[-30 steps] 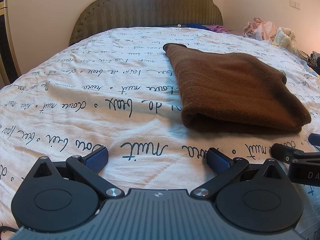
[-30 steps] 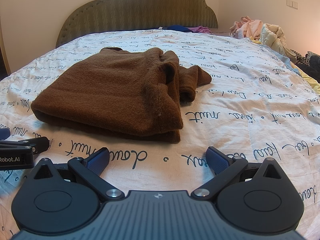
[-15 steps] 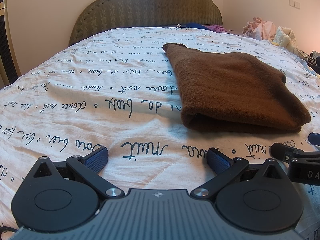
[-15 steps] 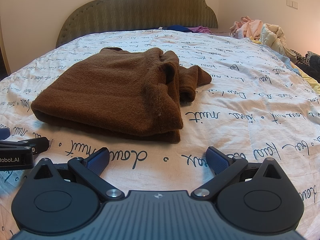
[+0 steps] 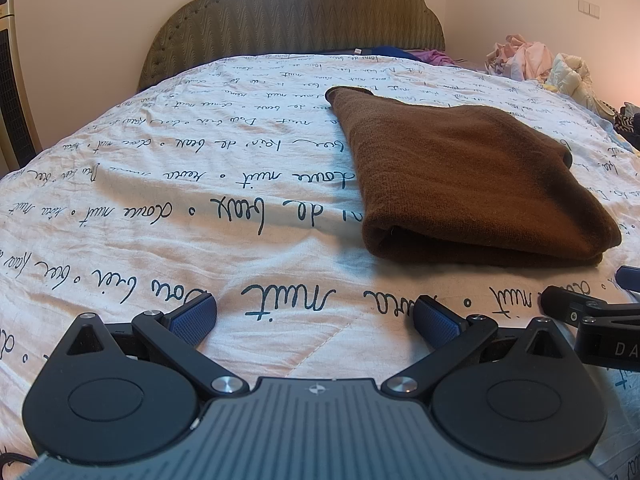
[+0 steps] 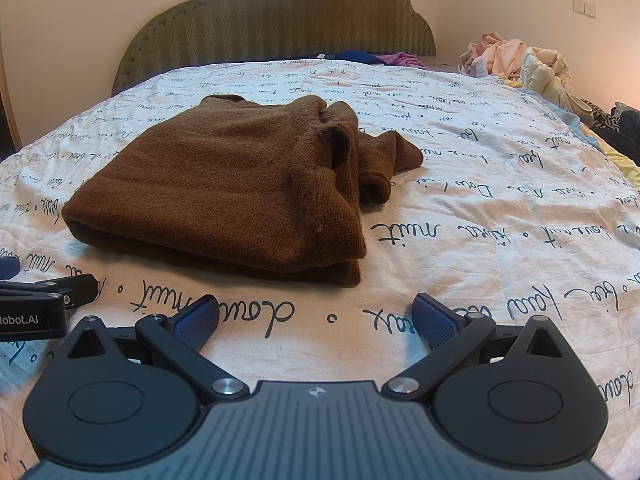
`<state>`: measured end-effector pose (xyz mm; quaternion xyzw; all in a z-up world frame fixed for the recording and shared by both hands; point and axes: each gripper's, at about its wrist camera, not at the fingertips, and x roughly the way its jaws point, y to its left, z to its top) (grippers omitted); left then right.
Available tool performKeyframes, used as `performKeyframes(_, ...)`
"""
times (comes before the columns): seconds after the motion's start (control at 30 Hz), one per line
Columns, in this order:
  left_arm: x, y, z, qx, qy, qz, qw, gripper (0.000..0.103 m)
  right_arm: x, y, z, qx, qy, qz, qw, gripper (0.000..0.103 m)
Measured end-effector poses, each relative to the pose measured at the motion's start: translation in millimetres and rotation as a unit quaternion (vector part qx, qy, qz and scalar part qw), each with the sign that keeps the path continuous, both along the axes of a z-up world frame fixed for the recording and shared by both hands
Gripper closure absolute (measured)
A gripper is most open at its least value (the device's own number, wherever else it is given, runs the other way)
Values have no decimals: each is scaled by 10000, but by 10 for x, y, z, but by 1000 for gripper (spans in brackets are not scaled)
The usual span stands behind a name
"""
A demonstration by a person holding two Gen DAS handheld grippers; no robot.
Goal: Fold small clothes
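Both grippers, left gripper (image 5: 314, 314) and right gripper (image 6: 316, 316), rest low on the bed (image 5: 160, 200), jaws wide apart and empty. The folded brown sweater (image 6: 224, 184) lies ahead of the jaws on the script-printed bedspread. Beyond it stand the green headboard (image 6: 280, 28) and a clothes pile (image 6: 516, 60).

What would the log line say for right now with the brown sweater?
left gripper: open, empty | right gripper: open, empty | brown sweater: folded on bedspread, one part sticking out right side | contact: none

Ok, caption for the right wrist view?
Folded brown sweater on the bed, open right gripper just short of it.
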<state>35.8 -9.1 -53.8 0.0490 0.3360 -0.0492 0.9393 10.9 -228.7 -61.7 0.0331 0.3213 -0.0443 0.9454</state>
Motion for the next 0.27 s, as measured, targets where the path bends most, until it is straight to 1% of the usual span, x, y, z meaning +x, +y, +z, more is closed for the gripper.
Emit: performKeyframes(0.27,-17,12,4,-29,-17,-28,10000,0,1,0,0,-1,1,-1,10000,0)
